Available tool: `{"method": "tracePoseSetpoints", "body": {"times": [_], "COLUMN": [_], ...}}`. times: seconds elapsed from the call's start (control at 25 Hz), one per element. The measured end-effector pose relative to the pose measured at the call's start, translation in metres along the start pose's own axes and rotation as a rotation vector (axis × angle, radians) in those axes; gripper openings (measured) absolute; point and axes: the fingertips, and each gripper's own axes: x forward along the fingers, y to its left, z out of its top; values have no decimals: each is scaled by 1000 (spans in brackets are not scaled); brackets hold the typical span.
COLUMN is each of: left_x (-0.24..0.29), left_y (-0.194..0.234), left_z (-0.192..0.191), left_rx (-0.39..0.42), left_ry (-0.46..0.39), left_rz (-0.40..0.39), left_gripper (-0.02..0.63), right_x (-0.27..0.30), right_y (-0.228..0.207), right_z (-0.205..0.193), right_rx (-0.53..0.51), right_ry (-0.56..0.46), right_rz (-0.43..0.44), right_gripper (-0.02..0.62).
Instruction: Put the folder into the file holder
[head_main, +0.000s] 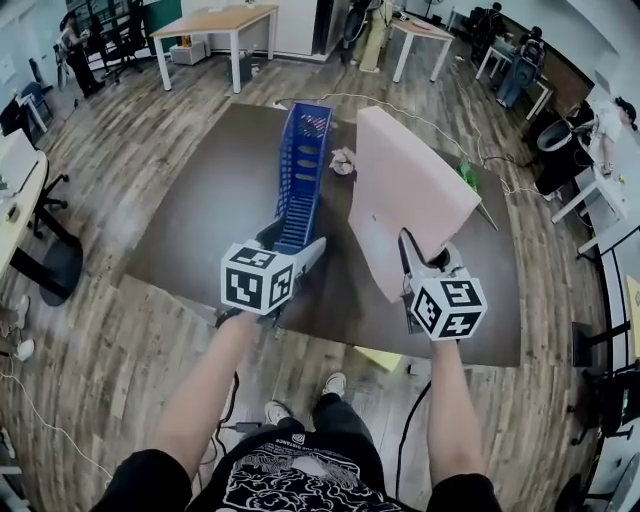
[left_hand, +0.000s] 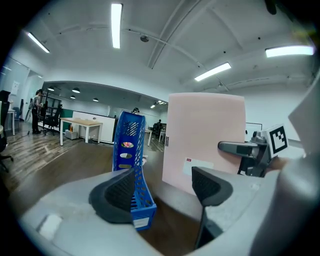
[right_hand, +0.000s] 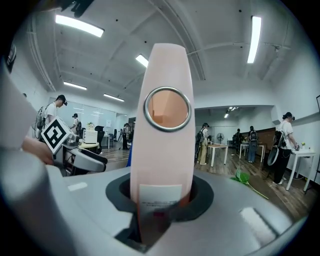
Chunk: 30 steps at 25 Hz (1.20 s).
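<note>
Folder (head_main: 410, 190): pink, clamped in the right gripper (right_hand: 162, 197), whose fingers (right_hand: 197, 192) are closed narrow on the lower end of the spine. It is held clear of the dark floor mat (head_main: 200, 210). Its long axis rises up from those fingers, leaning a little away from the person. The spine, with its ring hole, faces back at the right gripper. The broad faces look left and right.

File holder (head_main: 302, 170): blue mesh, on the mat. It lies left of the right fingers and reaches farther out from them. Its long axis runs straight away from the person, low labelled end nearest and tall end farthest.

Left gripper (left_hand: 162, 192): fingers spread wide and gripping nothing. The holder's low end sits just in front of them, close by the inner face of the left finger; contact can't be confirmed. The other finger is clear of it. This hand is much the nearer one to the holder.

Key relation: the folder hangs beside the holder on its right, apart from it and not over the opening. The broad faces look roughly in line with the holder's length. Judgement: the folder needs to go leftward until it is over the slot, then down. The left fingers are placed to steady the near end.
</note>
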Motion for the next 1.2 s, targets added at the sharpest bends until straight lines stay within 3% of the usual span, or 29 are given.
{"method": "tracePoseSetpoints", "body": {"times": [0.8, 1.2], "left_x": [35, 25], "left_y": [3, 26], "left_z": [27, 21], "left_rx": [26, 49], "left_ry": [7, 14], "left_rz": [60, -15], "left_gripper": [368, 368], "right_x": [21, 18], "right_y": [-22, 3], "right_z": [13, 15], "right_rx": [29, 30], "right_ry": [-54, -65], "right_rz": [37, -54], "right_gripper": [106, 106]}}
